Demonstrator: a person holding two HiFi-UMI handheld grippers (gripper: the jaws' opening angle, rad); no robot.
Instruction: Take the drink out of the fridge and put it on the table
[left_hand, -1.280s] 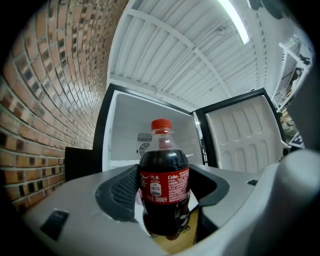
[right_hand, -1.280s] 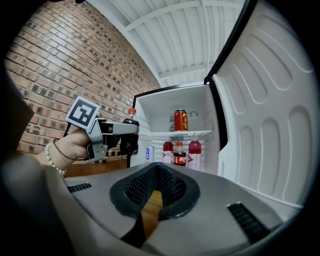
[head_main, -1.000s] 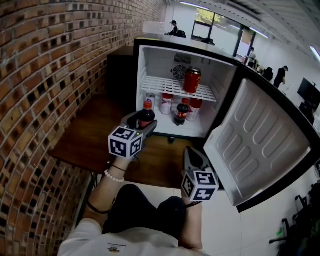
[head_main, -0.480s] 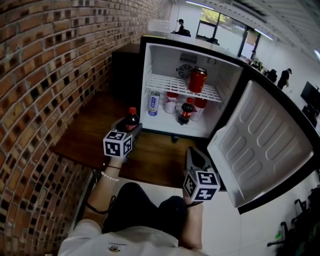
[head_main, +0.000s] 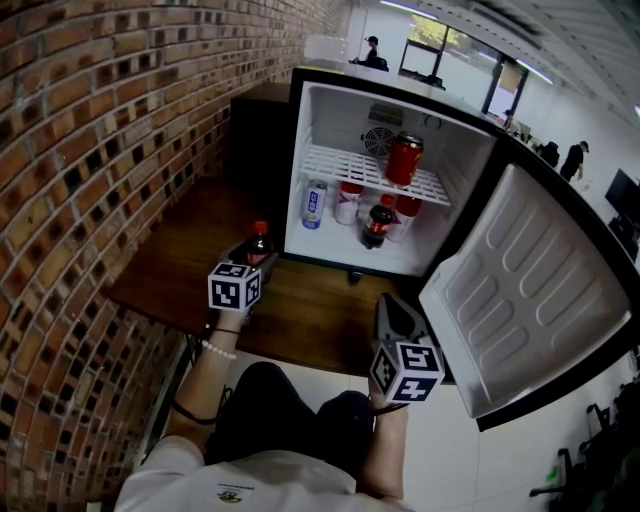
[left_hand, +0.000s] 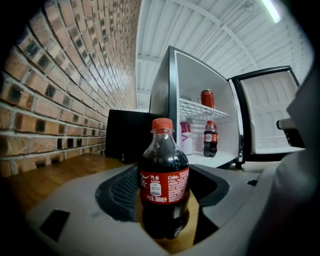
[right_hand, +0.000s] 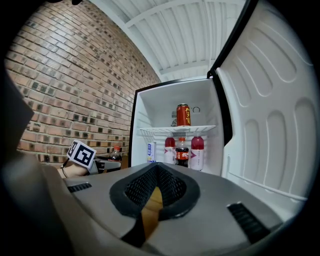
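Right, we've the small red-capped dark cola bottle upright in the left gripper, jaws clamped round its body, low over the brown wooden table at frame left, ready for setting down. Our right gripper, lower centre, sits closed and empty; the open white fridge holds two cans and three bottles.

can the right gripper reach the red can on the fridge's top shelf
Probably yes: the fridge door stands wide open, nothing stands in front of the red can, and the right gripper is empty, though its jaws are together and must open first.
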